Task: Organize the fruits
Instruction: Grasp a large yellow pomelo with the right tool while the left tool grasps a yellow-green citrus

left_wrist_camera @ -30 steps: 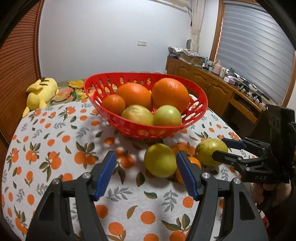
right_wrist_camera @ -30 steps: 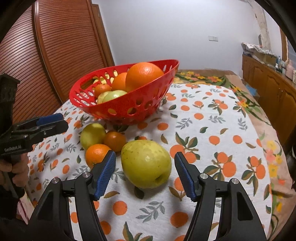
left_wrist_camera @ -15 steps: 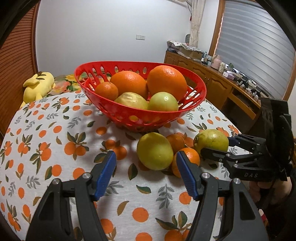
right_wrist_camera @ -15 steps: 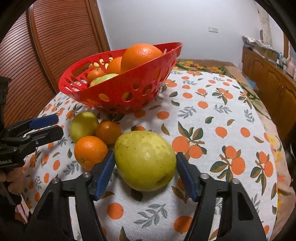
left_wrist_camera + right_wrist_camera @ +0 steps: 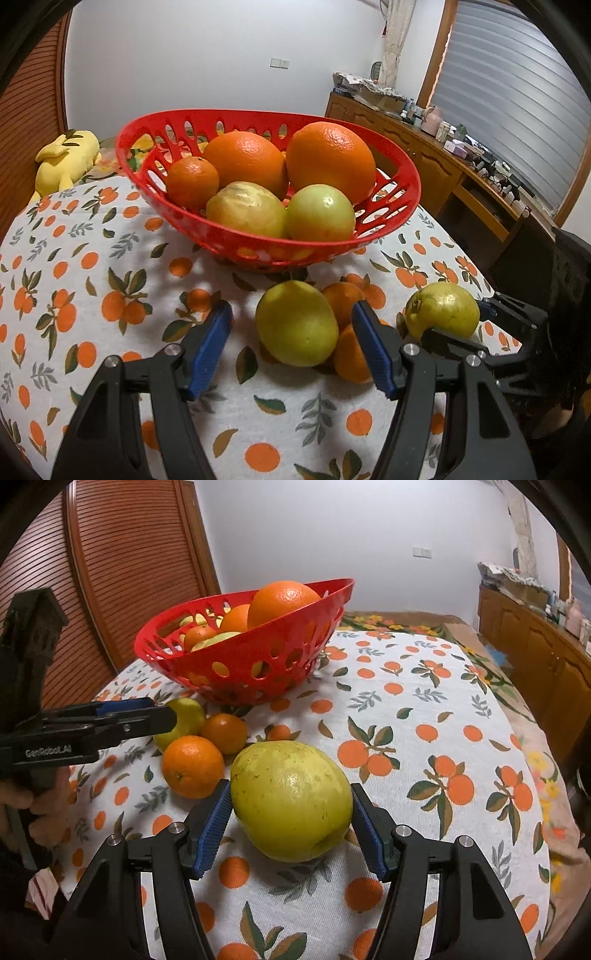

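A red basket [image 5: 391,218] on the orange-print tablecloth [image 5: 92,258] holds several oranges and green-yellow fruits. In front of it lie a yellow-green round fruit [image 5: 297,323] and two small oranges [image 5: 341,299]. My left gripper [image 5: 291,343] is open, and the round fruit sits between its blue pads with a gap on each side. My right gripper [image 5: 288,812] is shut on a large yellow-green pear [image 5: 291,797], pads pressing both its sides. In the left wrist view the pear [image 5: 441,310] shows in the right gripper [image 5: 458,321]. In the right wrist view the left gripper [image 5: 162,712] reaches the round fruit [image 5: 184,720].
A yellow plush toy [image 5: 66,162] lies beyond the table's far left. A wooden sideboard [image 5: 443,158] with clutter runs along the right wall. A slatted wooden door [image 5: 122,572] stands behind the basket [image 5: 258,664]. A person's hand [image 5: 40,794] holds the left gripper.
My left gripper moved forward and down until the round fruit sits between its fingers. The right gripper's jaws narrowed onto the pear and now grip it.
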